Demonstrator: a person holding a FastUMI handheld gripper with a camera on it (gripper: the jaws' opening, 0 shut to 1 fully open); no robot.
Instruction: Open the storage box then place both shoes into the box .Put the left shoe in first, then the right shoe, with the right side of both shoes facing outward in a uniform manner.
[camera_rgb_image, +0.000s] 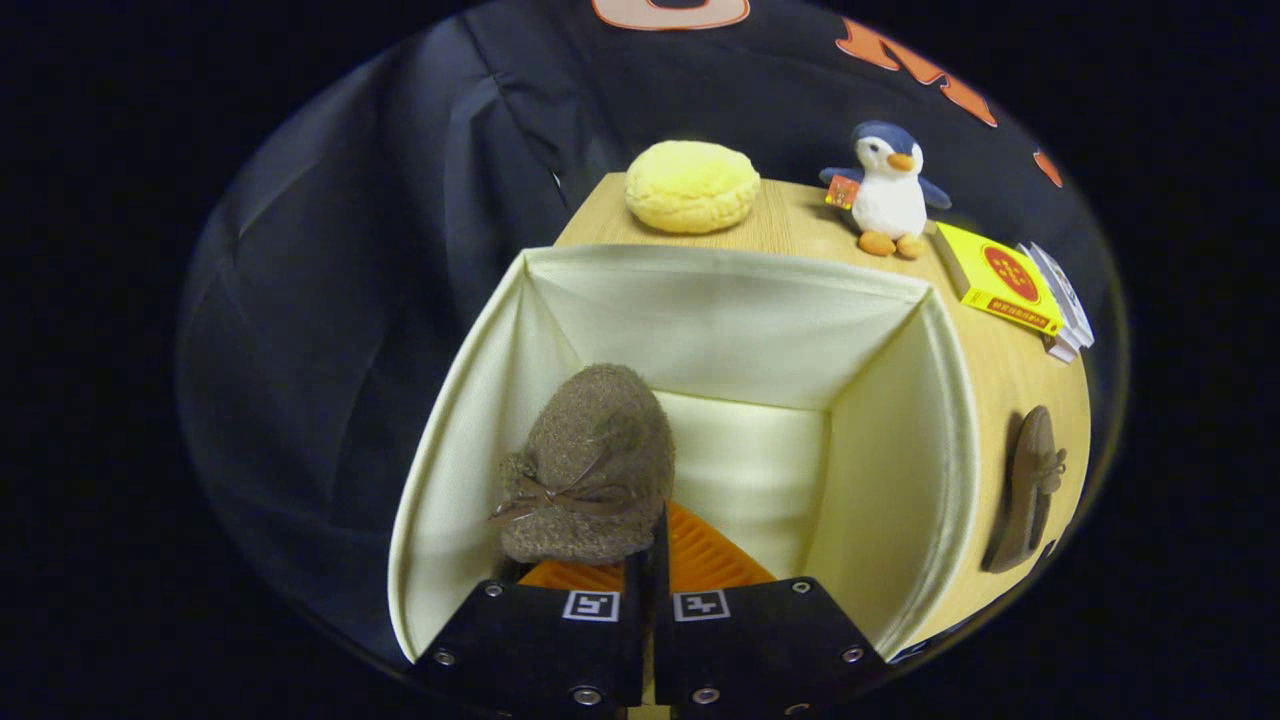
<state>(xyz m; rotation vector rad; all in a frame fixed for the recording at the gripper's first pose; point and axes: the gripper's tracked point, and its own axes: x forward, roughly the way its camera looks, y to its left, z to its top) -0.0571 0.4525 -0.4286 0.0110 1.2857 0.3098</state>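
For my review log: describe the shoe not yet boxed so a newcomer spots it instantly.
Start at the open cream storage box on the wooden table. Just outside its right wall lies a brown shoe, smooth and slim, unlike the fuzzy shoe held inside by the gripper.

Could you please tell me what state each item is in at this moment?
storage box: open, no lid on it.
fuzzy shoe: held over the box's inside, toe pointing away.
hand-held gripper: shut on the fuzzy shoe's heel.
second shoe: lying on the table beside the box.
plush penguin: upright.
yellow book: closed, lying flat.
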